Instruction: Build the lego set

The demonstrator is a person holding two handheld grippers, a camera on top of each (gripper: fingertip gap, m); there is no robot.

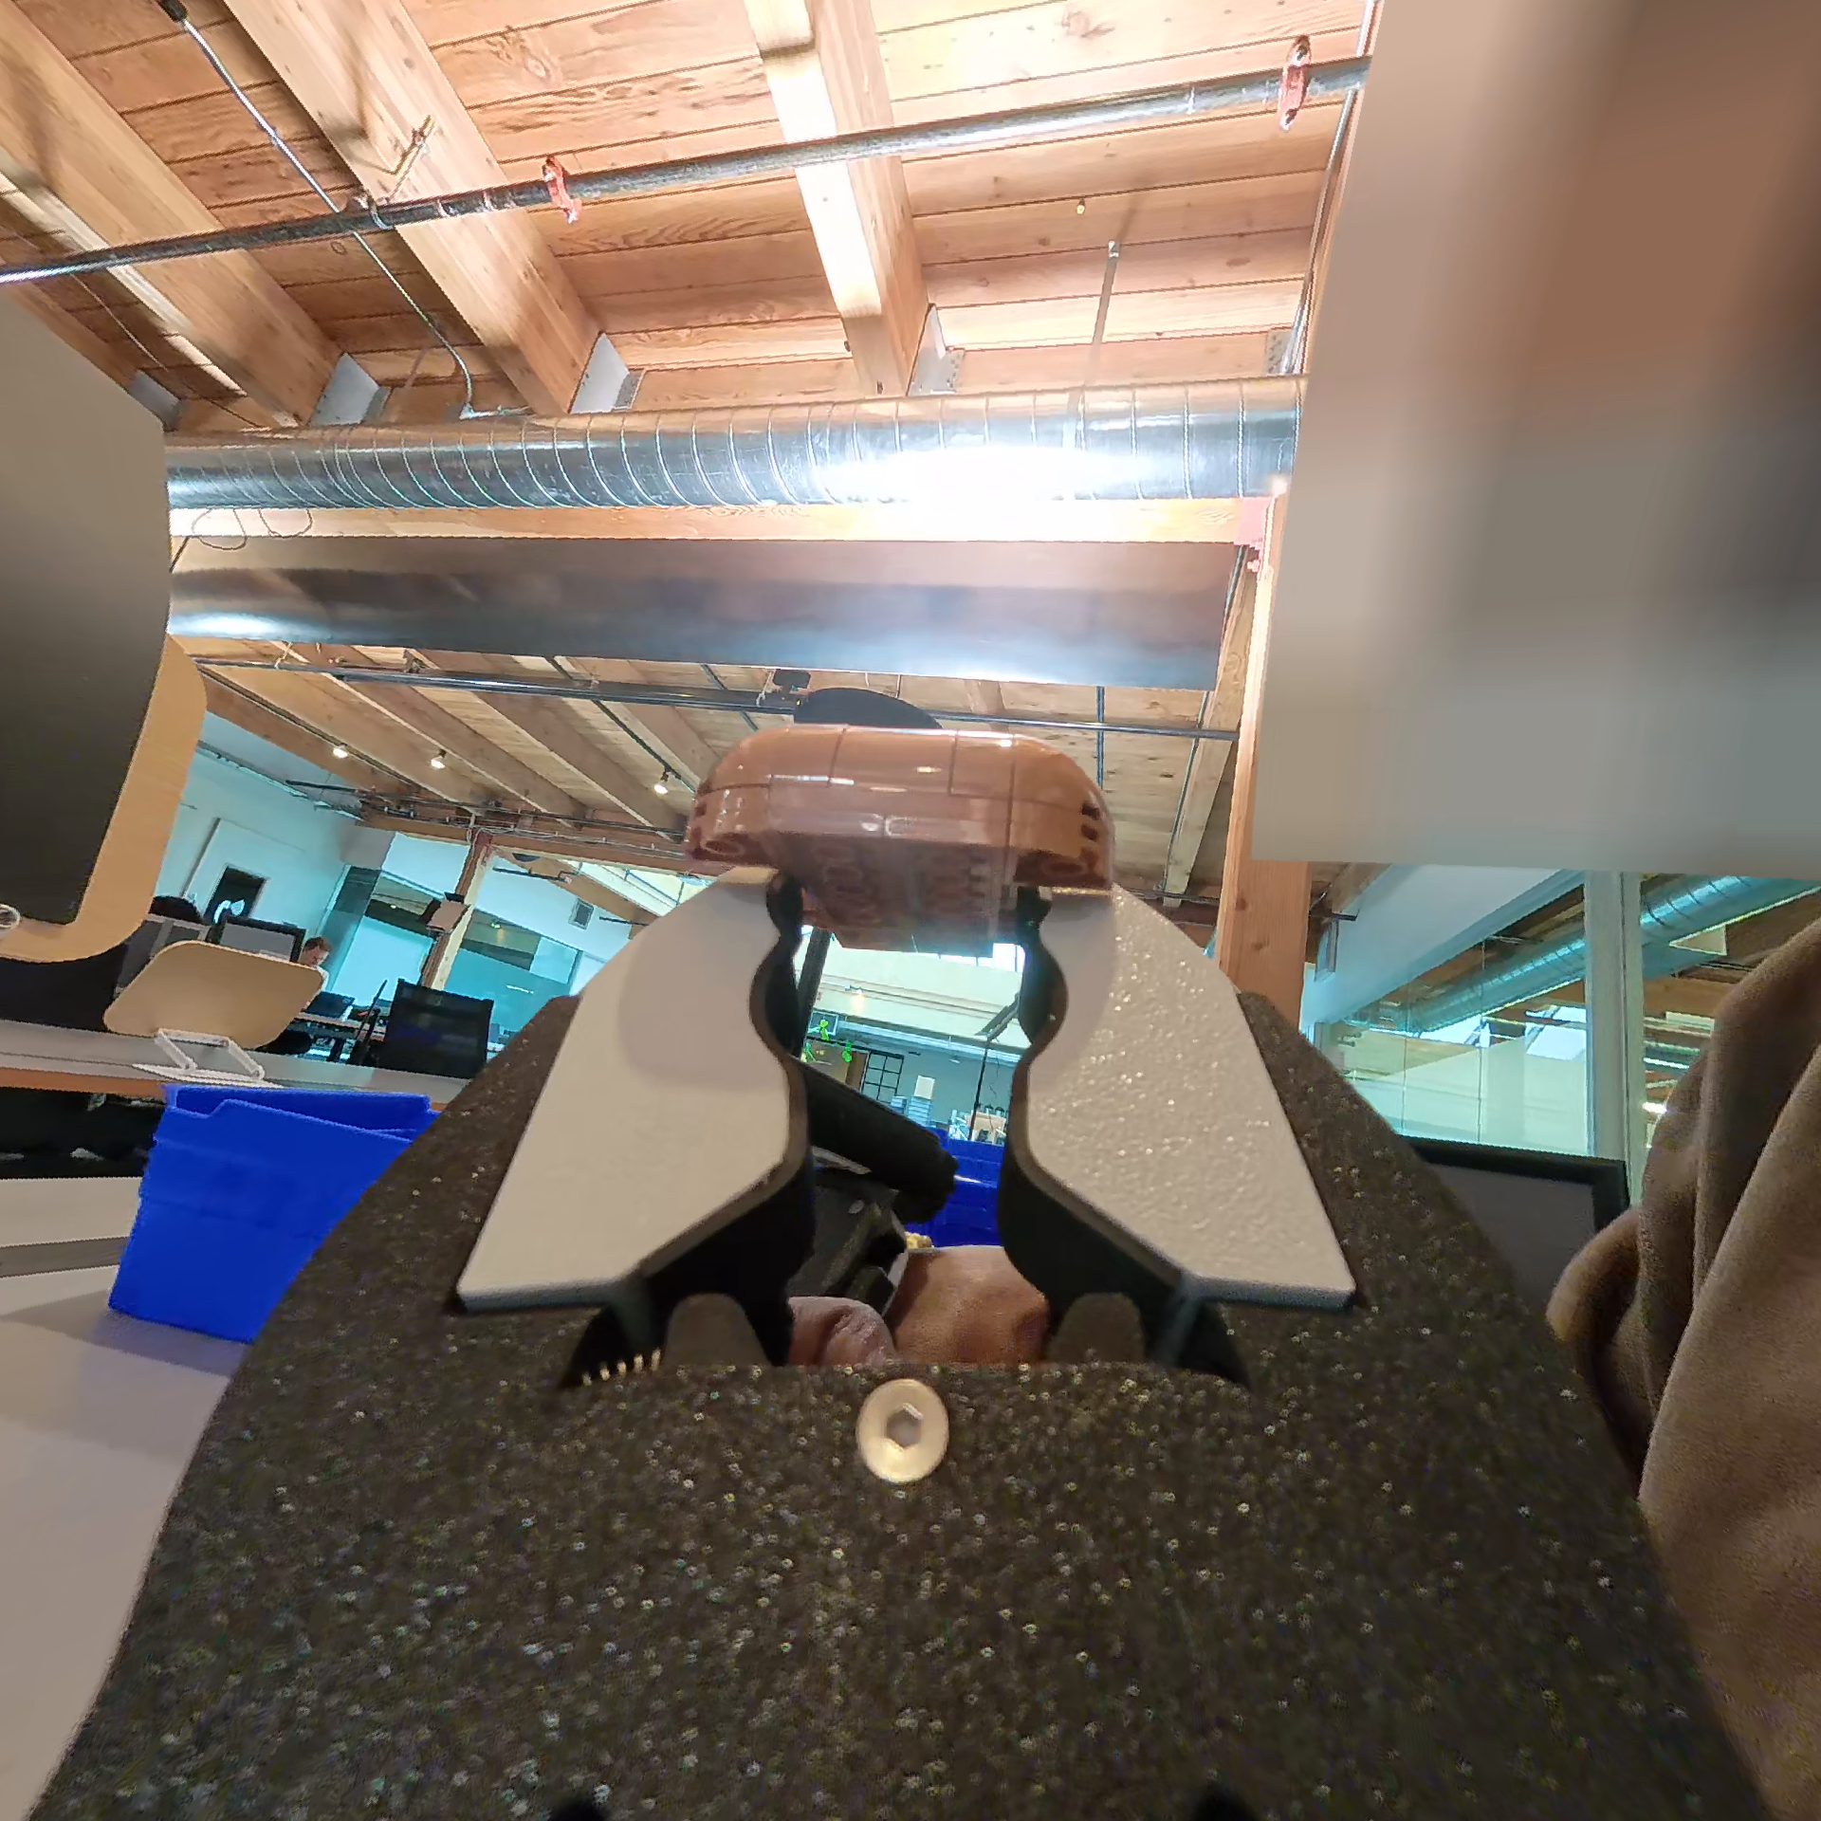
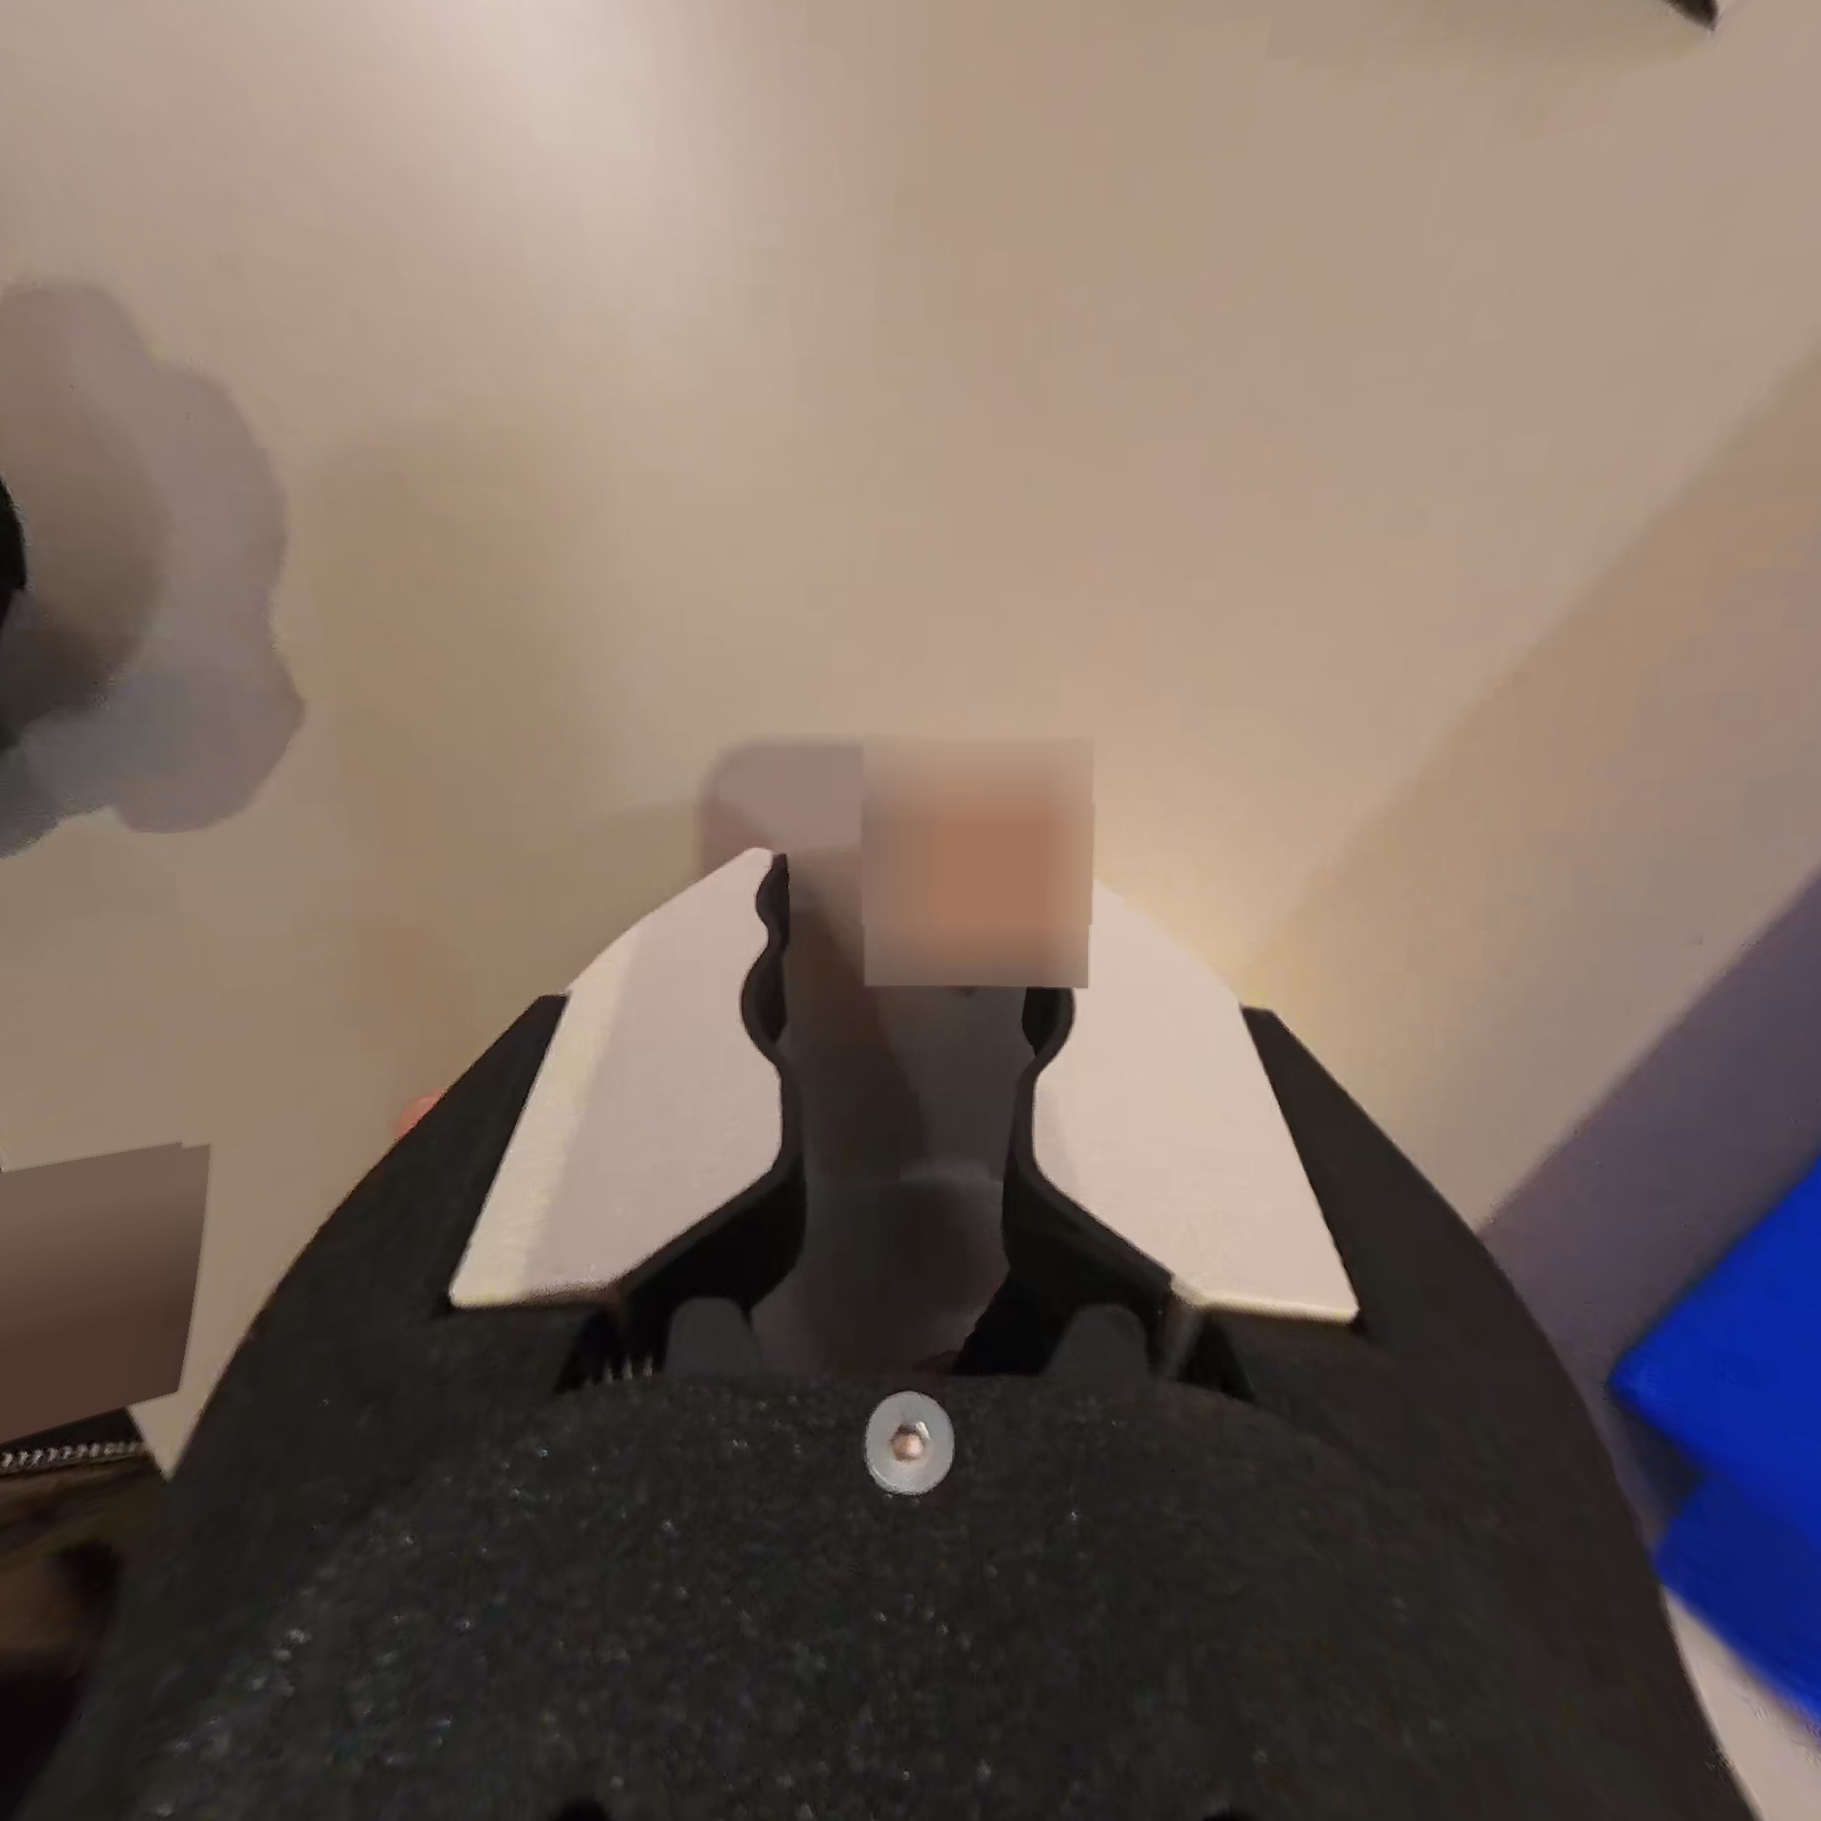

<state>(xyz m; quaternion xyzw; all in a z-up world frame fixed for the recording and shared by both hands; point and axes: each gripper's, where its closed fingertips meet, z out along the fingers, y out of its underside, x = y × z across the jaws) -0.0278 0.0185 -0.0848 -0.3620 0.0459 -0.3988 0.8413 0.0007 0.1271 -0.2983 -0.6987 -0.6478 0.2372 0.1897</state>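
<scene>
Left gripper point(image 1: 902, 892) pinches a half-built brown lego piece point(image 1: 902, 823); right gripper point(image 2: 902, 926) looks part-open, tips hidden, can't tell.

Premises: open-plan office in a converted timber-frame building. Evidence in the left wrist view: exposed wooden ceiling beams point(image 1: 847, 197), spiral metal air duct point(image 1: 729, 458), sprinkler pipe point(image 1: 690, 172), glass partition walls point(image 1: 1458, 1045), desks with monitors and black office chairs point(image 1: 438, 1025) in the background. Blue storage bins point(image 1: 246, 1202) stand on a grey work table point(image 1: 69, 1458).
</scene>
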